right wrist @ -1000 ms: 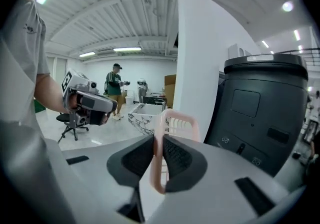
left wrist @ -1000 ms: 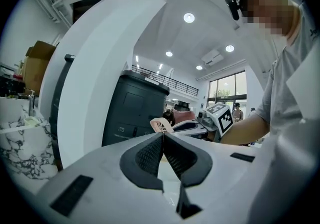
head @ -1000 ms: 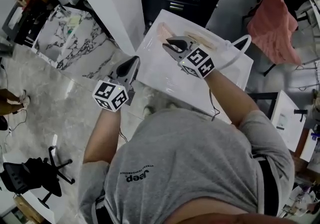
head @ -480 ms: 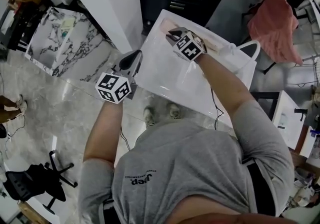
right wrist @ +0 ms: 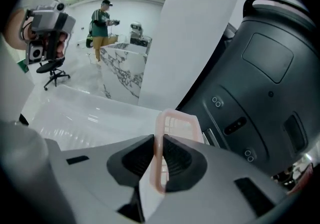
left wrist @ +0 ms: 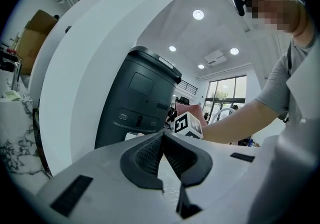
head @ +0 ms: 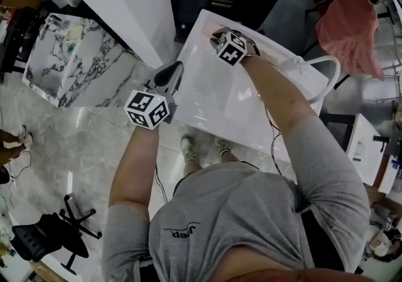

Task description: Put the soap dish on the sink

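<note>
1. Soap dish, a pale pink slatted tray, is being pinched by its near rim between the narrowly set jaws of the right gripper.
2. The dish is tilting up over the far corner of the white sink, close beside a dark grey machine. Whether it is touching the sink cannot be told.
3. The left gripper is hovering at the sink's left edge, its jaws pressing together at the tips with nothing between them.
</note>
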Demonstrator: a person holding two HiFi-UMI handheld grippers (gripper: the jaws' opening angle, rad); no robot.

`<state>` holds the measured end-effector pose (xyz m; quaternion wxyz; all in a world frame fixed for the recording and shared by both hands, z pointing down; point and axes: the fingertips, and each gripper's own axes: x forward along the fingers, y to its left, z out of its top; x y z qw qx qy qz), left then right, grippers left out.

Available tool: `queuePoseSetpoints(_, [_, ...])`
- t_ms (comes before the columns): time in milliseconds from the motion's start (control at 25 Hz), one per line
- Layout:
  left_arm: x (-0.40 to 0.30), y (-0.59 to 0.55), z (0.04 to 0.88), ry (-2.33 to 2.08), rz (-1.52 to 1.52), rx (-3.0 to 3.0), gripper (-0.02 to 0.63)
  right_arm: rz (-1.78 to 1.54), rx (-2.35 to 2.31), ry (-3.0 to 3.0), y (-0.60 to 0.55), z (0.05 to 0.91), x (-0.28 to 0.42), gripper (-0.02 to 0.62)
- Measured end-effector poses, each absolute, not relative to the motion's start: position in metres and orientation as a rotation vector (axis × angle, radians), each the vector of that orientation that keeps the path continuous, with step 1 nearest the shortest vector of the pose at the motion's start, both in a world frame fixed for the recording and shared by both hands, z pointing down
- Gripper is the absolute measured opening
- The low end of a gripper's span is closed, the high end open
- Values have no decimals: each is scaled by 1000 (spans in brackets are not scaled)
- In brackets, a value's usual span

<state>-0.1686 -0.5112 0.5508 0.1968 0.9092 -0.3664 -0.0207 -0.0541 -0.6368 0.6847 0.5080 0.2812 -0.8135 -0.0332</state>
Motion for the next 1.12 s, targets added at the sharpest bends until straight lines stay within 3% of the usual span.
queuePoseSetpoints(880, [-161,-533,594,-997,-18,2507,15,-15,583,-1870,-662,744,-48,120])
queuePoseSetpoints(1120, [-159,-533,589,-994,-14,2520,15,-56,582,-1852,-661,744,-48,173])
